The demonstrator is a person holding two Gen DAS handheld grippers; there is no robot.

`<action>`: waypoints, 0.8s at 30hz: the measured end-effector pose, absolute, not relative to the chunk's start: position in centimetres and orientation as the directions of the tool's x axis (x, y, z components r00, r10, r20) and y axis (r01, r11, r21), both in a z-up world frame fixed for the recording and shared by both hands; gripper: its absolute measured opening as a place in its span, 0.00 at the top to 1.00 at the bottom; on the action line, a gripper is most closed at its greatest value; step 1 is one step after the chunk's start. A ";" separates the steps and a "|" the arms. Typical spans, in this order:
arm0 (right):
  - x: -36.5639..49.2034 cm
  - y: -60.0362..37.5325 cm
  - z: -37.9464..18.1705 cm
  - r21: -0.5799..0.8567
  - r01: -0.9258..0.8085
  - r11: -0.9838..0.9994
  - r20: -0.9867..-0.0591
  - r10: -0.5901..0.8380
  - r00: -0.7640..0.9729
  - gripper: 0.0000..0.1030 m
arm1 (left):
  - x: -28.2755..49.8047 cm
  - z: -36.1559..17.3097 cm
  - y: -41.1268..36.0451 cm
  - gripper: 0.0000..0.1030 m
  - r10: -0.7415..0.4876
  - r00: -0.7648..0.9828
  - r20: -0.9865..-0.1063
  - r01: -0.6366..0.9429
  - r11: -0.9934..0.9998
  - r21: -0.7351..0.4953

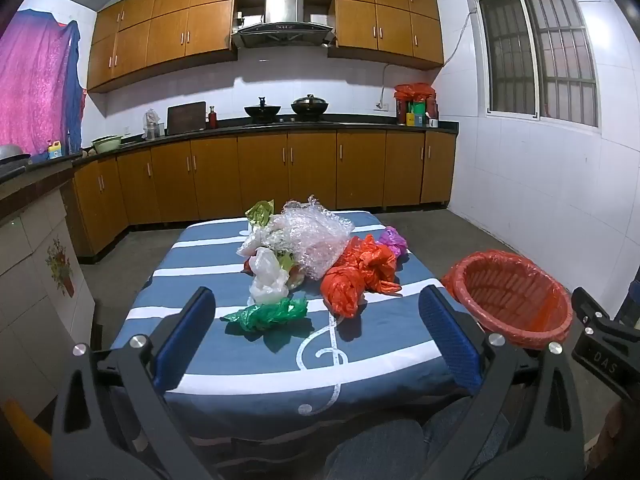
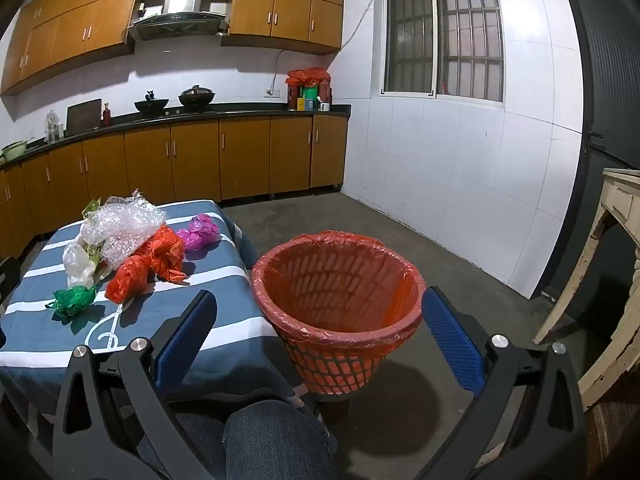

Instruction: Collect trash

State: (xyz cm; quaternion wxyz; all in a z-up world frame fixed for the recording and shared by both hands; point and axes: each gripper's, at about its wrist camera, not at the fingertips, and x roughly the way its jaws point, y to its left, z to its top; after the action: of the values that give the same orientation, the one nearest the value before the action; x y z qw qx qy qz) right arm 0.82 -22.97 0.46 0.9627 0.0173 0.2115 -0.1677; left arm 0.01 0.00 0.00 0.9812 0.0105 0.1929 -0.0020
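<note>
A kitchen is filling both views: brown cabinets point(image 1: 280, 168) are running along the far wall under a dark counter, with two black woks point(image 1: 286, 109) sitting on the stove below a steel hood point(image 1: 283, 20), and a barred window point(image 2: 444, 36) is sitting in the white tiled wall. In front, a table under a blue cloth with white stripes point(image 1: 200, 280) is carrying the trash. A red-lined mesh basket point(image 2: 338, 304) is standing just beside the table's right edge, raised on something dark that is mostly hidden.

On the cloth, a sheet of bubble wrap point(image 1: 308, 232) is heaped at the middle, touching an orange bag point(image 1: 360, 274); a purple bag point(image 1: 394, 240) is peeking out behind the orange one. A white bag point(image 1: 269, 276) is lying in front of the wrap, and a green bag point(image 1: 266, 314) is sitting nearest, apart from the rest. A yellow-green wrapper point(image 1: 260, 210) is half buried behind the heap, probably foil.

The left gripper point(image 1: 316, 320) is hovering over the near edge of the table, jaws spread wide and holding nothing. The right gripper point(image 2: 320, 324) is likewise spread wide, framing the basket. The person's jeans are cutting off the bottom of both views.
</note>
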 end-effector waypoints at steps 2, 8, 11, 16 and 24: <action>0.8 -23.0 0.4 -0.038 0.330 0.943 -0.412 -0.316 0.855 0.02 | 0.0 0.0 0.0 0.04 0.000 0.926 -0.379 0.008 1.000 0.019; 0.8 -23.0 0.4 -0.038 0.331 0.943 -0.410 -0.317 0.855 0.02 | 0.0 0.0 0.0 0.04 0.000 0.926 -0.378 0.008 1.000 0.018; 0.8 -23.0 0.4 -0.039 0.331 0.943 -0.411 -0.317 0.855 0.02 | 0.0 0.0 0.0 0.04 -0.001 0.925 -0.380 0.008 1.000 0.017; 0.9 -23.0 0.4 -0.038 0.330 0.943 -0.411 -0.316 0.855 0.02 | -0.2 0.1 -0.1 0.04 -0.001 0.925 -0.379 0.008 1.000 0.018; 0.9 -23.0 0.4 -0.038 0.330 0.943 -0.412 -0.316 0.855 0.02 | 0.0 0.0 0.0 0.04 -0.001 0.924 -0.382 0.008 1.000 0.016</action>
State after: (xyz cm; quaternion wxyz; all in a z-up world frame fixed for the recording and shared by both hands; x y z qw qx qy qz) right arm 0.86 -23.03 0.39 0.9628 0.0171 0.2112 -0.1677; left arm 0.01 0.01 0.00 0.9808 0.0085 0.1948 -0.0024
